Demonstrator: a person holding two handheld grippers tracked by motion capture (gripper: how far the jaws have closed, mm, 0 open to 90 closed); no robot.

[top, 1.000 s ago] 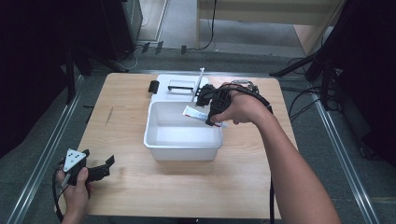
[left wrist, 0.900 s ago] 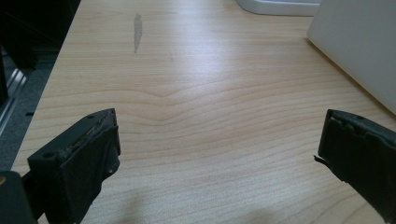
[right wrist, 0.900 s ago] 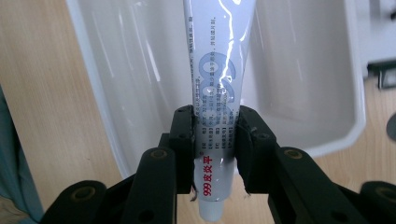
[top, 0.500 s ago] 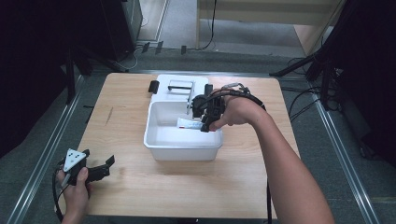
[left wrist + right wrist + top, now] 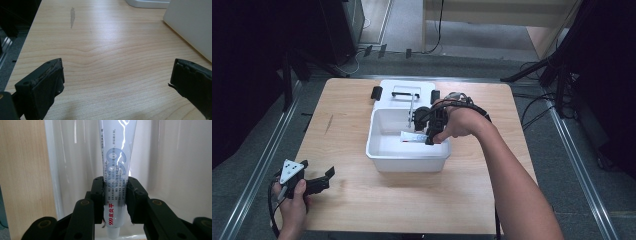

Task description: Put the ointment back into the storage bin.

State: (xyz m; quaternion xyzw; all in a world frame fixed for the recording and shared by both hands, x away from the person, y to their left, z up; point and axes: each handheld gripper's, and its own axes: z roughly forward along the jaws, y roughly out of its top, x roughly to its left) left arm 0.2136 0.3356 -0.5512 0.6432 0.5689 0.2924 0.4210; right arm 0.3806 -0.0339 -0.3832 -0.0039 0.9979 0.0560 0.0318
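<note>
The right gripper [image 5: 115,195] pinches a white tube [image 5: 115,170] of ointment near its cap end, its black jaws pressed against both sides, inside a white plastic tub [image 5: 377,145] at the middle of the wooden bench [image 5: 362,200]. The tube lies low in the tub, close to its floor. The left gripper [image 5: 324,177] rests near the bench's front left corner, jaws spread wide with nothing between them.

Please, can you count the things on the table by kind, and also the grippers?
White tub: 1
White lid: 1
Ointment tube, held in the right gripper: 1
Grippers, with the left gripper: 2
Total: 5
</note>
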